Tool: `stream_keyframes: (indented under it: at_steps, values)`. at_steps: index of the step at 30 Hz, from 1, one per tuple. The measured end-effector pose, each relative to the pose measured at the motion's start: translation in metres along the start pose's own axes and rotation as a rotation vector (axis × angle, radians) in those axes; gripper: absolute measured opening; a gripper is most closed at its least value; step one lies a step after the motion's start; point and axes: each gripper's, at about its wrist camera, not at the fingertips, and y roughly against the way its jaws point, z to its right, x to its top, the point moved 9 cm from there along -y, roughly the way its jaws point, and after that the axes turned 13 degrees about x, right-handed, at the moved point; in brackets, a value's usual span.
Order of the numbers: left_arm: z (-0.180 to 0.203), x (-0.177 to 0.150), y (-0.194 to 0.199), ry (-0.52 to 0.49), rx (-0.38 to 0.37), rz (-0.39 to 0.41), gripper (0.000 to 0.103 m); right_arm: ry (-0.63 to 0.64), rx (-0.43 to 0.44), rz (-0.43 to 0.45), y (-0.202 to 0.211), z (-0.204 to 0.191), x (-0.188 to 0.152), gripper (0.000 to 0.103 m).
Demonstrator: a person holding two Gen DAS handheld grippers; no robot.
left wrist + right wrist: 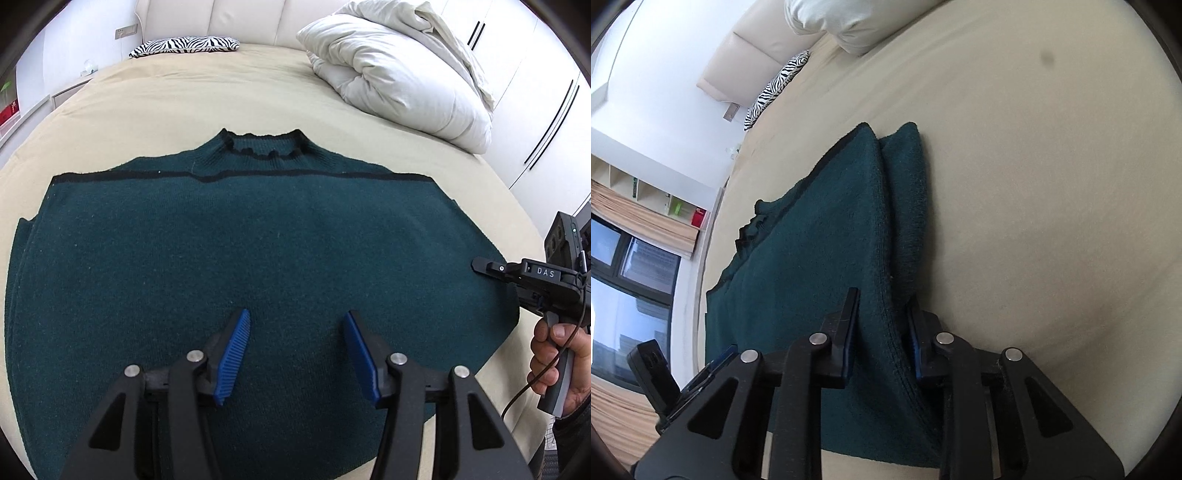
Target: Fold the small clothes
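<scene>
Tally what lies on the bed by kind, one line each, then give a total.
Sweater: 1, dark green
Pillow: 1, zebra print
Duvet: 1, white, bunched up
Total: 3 things on the bed

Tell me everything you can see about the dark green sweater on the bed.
The dark green knitted sweater lies flat on the beige bed sheet, collar pointing toward the headboard. The knit looks thick and woolly. Black trim edges its wavy collar, and a thin black stripe crosses the chest. Its sleeves seem tucked in along the sides. The right gripper has its jaws closed on the folded right side edge, bunching it into a ridge. The left gripper hovers open over the lower middle.
</scene>
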Motion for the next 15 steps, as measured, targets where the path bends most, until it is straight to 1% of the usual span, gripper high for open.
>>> stream_keyframes:
  at_steps: [4,8,13,15]
  values:
    - [0.0,0.0,0.0,0.005,-0.006,0.002,0.056,0.047,-0.056,0.002,-0.001,-0.007,0.0,0.018]
    - [-0.002,0.0,0.0,0.024,-0.031,0.002,0.056,0.096,-0.125,-0.009,-0.003,-0.015,0.002,0.017]
    - [-0.006,0.0,0.002,0.066,-0.098,0.0,0.056,0.151,-0.209,-0.022,-0.004,-0.022,0.002,0.016]
    - [-0.007,0.001,0.002,0.075,-0.118,-0.003,0.056,0.17,-0.229,-0.025,-0.003,-0.025,0.002,0.016]
